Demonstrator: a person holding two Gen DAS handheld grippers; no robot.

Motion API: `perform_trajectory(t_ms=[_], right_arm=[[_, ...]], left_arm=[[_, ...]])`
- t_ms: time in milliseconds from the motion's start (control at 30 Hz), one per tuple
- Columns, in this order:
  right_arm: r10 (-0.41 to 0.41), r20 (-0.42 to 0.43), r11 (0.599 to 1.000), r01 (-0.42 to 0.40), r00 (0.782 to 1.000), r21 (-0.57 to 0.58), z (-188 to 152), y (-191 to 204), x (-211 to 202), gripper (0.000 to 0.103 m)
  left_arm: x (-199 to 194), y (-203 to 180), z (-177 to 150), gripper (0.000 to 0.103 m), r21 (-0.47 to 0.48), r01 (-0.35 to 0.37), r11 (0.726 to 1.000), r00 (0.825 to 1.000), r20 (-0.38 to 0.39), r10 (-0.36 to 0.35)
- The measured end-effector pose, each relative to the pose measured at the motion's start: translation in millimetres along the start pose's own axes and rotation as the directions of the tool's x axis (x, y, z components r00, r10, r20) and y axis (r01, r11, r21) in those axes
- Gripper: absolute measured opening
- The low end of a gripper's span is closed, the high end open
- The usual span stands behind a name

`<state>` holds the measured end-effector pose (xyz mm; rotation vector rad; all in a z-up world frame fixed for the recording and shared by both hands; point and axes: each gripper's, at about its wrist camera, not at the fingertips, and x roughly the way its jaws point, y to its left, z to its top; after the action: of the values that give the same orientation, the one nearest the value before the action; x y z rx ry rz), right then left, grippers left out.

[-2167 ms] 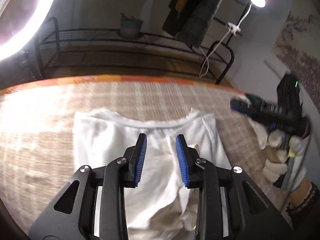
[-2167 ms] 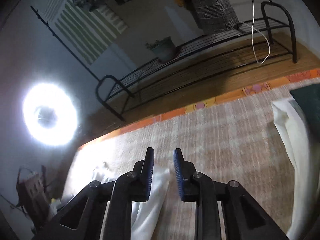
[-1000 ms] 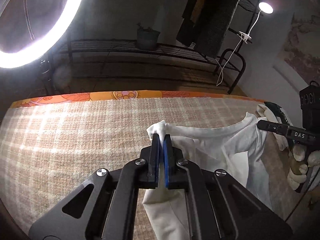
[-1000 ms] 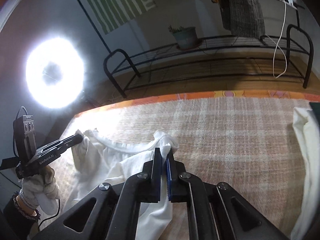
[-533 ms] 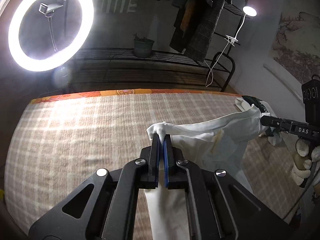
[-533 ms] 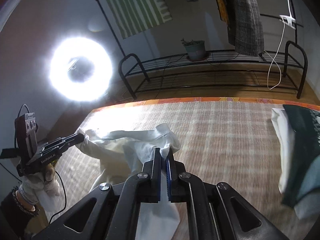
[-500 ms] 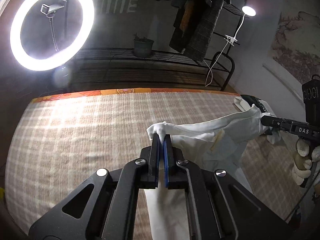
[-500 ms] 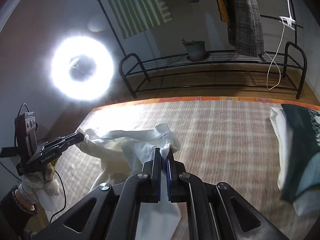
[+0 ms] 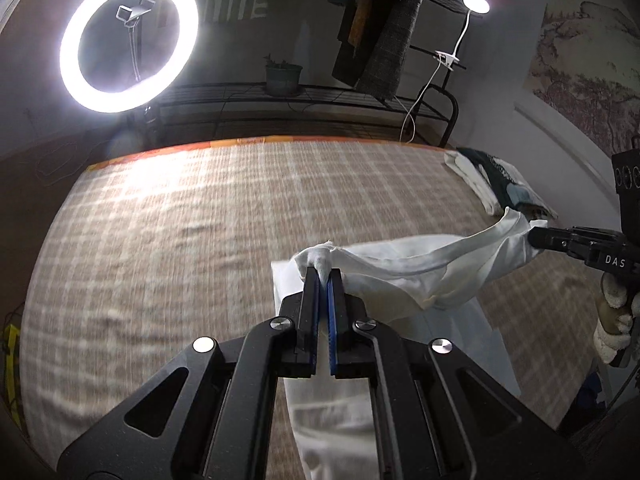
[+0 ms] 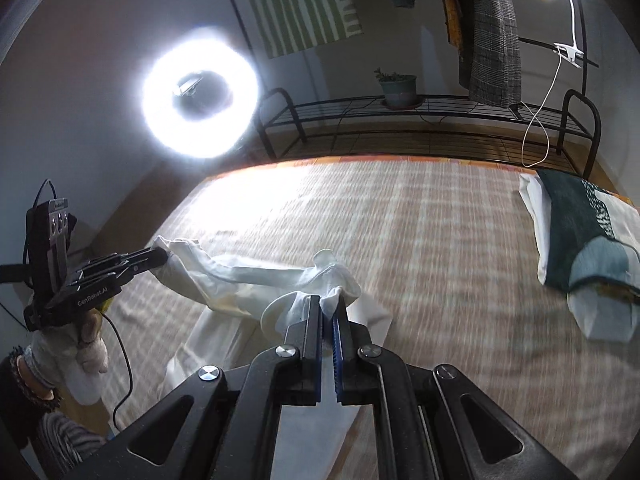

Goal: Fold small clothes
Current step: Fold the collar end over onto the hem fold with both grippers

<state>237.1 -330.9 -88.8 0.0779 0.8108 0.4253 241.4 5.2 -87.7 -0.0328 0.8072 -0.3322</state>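
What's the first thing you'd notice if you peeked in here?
The ring light glowing on the far left, behind the mat. Then the white cloth stretched in the air above the mat, one end pinched in the left tool, the other in the right tool.

- looks like I'm in someone's bedroom: plaid bedspread (image 9: 200,240), clothes rack (image 10: 400,108) with potted plant (image 10: 396,88)
- ring light (image 9: 128,40) suggests a home recording setup
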Motion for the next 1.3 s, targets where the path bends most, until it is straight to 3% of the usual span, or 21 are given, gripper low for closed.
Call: perform_trajectory(t_ms=[333, 667, 833, 933, 1000, 1067, 1133, 1200, 1300], right_arm=[[-0.074, -0.052, 0.994, 0.069, 0.996, -0.09, -55, 21, -7, 0.001], [-0.123, -0.032, 0.978, 0.116, 0.992, -0.175, -109, 41, -16, 0.001], [-0.151, -0.058, 0.964, 0.133, 0.987, -0.231, -135, 52, -19, 0.006], [-0.117, -0.068, 0.974, 0.102, 0.991, -0.201, -144, 50, -30, 0.008], [-0.102, -0.059, 0.982, 0.092, 0.993, -0.164, -148, 47, -41, 0.03], [-0.082, -0.044, 0.992, 0.078, 0.996, -0.095, -149, 39, -47, 0.032], [-0.039, -0.057, 0.999, 0.04, 0.998, 0.015, -151, 25, -46, 0.032], [0.019, -0.078, 0.989, -0.007, 0.997, 0.145, -152, 7, -41, 0.034], [0.085, -0.094, 0.957, -0.055, 0.992, 0.285, -154, -14, -30, 0.037]], left_arm=[[-12, 0, -50, 0.001, 0.016, -0.02, 1.0, 0.998, -0.051, 0.021], [-28, 10, -92, 0.001, 0.002, 0.022, 1.0, 0.994, -0.111, -0.022], [-47, 21, -105, 0.001, -0.055, 0.062, 0.997, 0.99, -0.12, -0.069], [-61, 31, -107, 0.001, -0.112, 0.081, 0.99, 0.99, -0.106, -0.093], [-59, 44, -109, 0.004, -0.211, 0.099, 0.973, 0.985, -0.116, -0.125], [-51, 58, -111, 0.025, -0.326, 0.119, 0.938, 0.976, -0.135, -0.171], [-43, 69, -114, 0.034, -0.445, 0.138, 0.885, 0.967, -0.134, -0.219], [-34, 73, -115, 0.035, -0.512, 0.148, 0.846, 0.957, -0.142, -0.254], [-23, 68, -116, 0.035, -0.53, 0.149, 0.835, 0.945, -0.172, -0.278]])
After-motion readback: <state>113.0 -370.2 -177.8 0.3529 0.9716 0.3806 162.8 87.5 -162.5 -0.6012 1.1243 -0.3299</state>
